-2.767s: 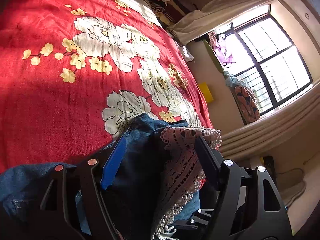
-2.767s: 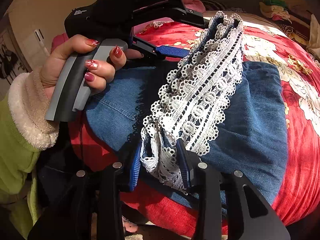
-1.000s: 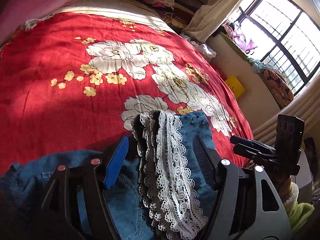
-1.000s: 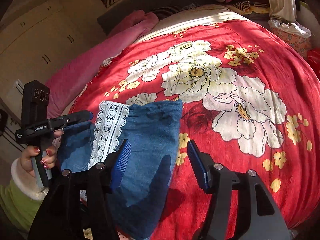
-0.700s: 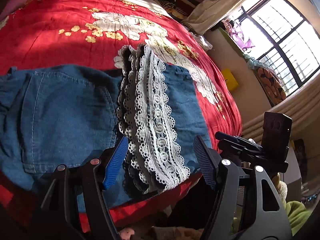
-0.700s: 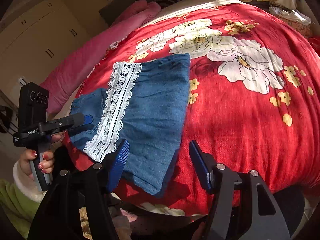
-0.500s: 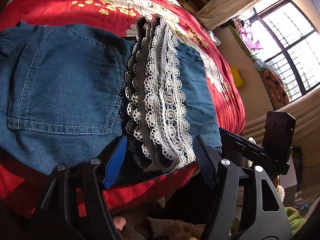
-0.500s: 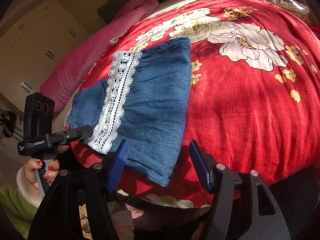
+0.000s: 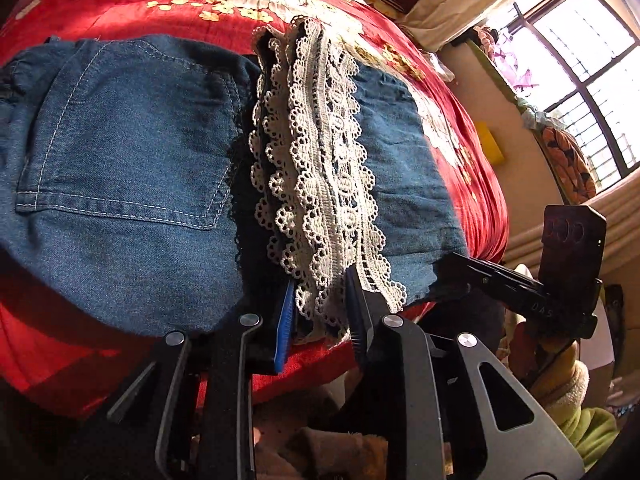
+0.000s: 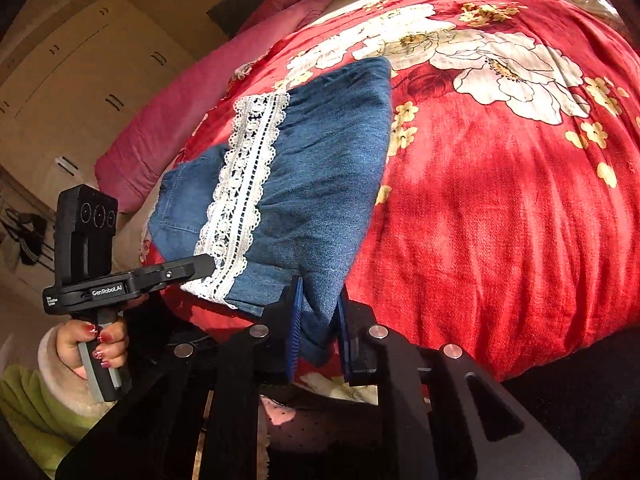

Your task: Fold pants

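Denim pants (image 9: 120,152), soft, limp, folded on red floral bedspread (image 10: 500,220) near its front edge. Jaws have just been closing: left gripper (image 9: 320,312) clamps lace hem (image 9: 320,168), right gripper (image 10: 318,320) clamps denim corner; edges make best handholds.

"GenRobot.AI" in white on side of left gripper (image 10: 200,266), right wrist view. Smaller white lines at rear of same body, too small to read. Letters resembling "DAS" on side of right gripper (image 9: 452,270), left wrist view; faint, uncertain. No other legible text.
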`<action>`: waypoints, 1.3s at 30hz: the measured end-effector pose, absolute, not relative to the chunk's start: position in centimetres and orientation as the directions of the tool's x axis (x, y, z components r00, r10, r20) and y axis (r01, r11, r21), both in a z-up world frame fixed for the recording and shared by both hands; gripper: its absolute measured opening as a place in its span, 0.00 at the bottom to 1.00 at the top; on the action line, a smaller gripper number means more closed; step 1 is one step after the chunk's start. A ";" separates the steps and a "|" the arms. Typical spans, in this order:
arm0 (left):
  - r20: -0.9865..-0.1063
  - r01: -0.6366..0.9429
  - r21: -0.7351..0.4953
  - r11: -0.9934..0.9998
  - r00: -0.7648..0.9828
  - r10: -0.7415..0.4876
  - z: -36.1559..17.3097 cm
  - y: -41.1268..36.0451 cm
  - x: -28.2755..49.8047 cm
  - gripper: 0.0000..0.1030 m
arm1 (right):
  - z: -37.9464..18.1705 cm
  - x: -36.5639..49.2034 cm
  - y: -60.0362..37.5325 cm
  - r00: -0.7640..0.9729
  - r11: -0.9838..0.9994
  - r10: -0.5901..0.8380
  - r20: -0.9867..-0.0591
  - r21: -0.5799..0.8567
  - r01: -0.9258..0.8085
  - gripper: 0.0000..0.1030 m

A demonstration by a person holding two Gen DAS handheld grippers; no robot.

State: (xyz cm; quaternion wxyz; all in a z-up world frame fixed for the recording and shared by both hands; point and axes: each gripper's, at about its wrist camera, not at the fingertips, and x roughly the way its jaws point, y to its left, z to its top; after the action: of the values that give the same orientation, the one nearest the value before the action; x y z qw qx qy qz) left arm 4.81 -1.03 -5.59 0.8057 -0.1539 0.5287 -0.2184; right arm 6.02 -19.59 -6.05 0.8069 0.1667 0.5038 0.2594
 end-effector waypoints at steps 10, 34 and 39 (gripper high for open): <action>-0.815 0.216 -0.379 0.900 0.383 -0.435 -5.7 -1.6 4.3 0.24 | -4.3 4.9 -19.7 0.444 0.878 0.479 -0.757 0.411 -0.245 0.24; -0.810 0.177 -0.219 0.960 0.516 -0.279 -3.6 0.1 3.7 0.44 | -5.9 6.5 -10.9 0.417 0.888 0.365 -0.833 0.178 -0.423 0.42; -0.807 0.171 -0.232 0.958 0.515 -0.288 -3.7 0.3 3.7 0.45 | -5.3 6.3 -11.4 0.413 0.882 0.397 -0.819 0.215 -0.420 0.45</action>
State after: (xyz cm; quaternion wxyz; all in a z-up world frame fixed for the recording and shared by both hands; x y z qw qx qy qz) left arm 3.74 0.35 -3.74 0.8683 -0.0613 0.4742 -0.1321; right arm 6.33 -11.41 -5.26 0.8406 -0.0117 0.4840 0.2428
